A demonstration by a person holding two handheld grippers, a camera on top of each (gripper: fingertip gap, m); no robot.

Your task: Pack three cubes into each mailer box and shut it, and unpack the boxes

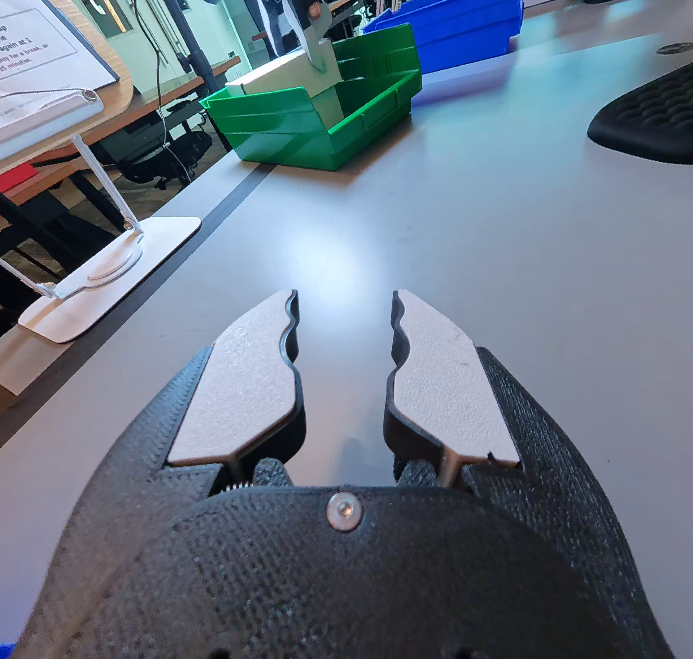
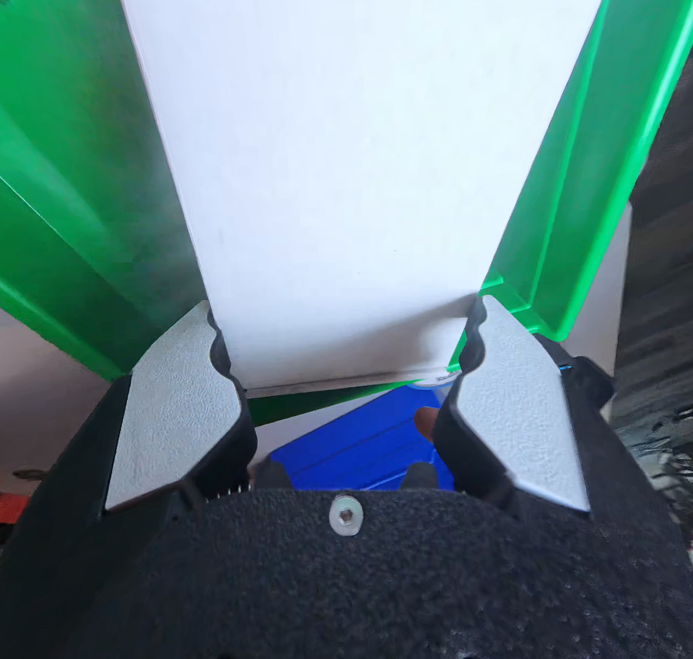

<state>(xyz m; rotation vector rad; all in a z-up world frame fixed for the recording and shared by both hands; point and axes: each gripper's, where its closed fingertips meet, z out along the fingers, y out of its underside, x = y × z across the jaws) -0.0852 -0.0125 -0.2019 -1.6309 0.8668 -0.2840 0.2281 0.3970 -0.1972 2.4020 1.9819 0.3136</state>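
A white mailer box (image 1: 285, 75) sits tilted in a green bin (image 1: 285, 131) at the far side of the grey table. My right gripper (image 1: 317, 37) reaches down onto it from above. In the right wrist view the box (image 2: 345, 153) fills the middle, and my right gripper (image 2: 345, 303) has a finger against each side of its near end, inside the green bin (image 2: 585, 191). My left gripper (image 1: 345, 296) is open and empty, low over the bare table, well short of the bin. No cubes are in view.
A blue bin (image 1: 461, 26) stands behind the green one and shows below the box in the right wrist view (image 2: 360, 449). A black mat (image 1: 652, 116) lies at the right. A white sign stand (image 1: 112, 266) sits at the table's left edge. There is about 50 cm between the tips of the two grippers.
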